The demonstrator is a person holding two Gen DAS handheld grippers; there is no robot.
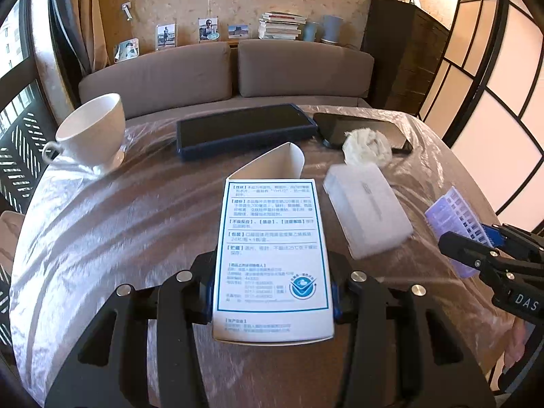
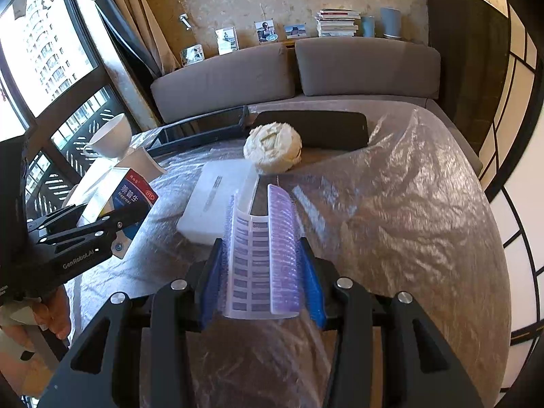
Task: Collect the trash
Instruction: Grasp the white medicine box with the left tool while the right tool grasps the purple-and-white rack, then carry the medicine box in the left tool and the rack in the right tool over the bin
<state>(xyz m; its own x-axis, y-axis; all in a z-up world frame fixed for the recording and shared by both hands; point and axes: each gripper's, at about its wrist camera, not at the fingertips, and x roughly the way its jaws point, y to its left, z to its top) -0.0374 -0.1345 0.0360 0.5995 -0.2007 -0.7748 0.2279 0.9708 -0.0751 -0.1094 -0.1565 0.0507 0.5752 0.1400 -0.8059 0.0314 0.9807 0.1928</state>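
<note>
A white teacup (image 1: pixel 93 132) stands at the far left of the plastic-covered table (image 1: pixel 102 224). A tablet in a dark blue case (image 1: pixel 244 129) lies at the far middle, with a black phone (image 1: pixel 360 127) just right of it. A frosted plastic case (image 1: pixel 367 210) lies nearer, right of centre. Beyond the table a brown sofa (image 1: pixel 224 74) sits below a ledge with photos (image 1: pixel 207 29) and stacked books (image 1: pixel 280 25).

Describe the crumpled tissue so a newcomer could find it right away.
Start at the round table under clear plastic film before the grey sofa. At its far side lie two dark flat devices; the crumpled white tissue ball rests against the right-hand black one. It alone is soft and wrinkled.
</note>
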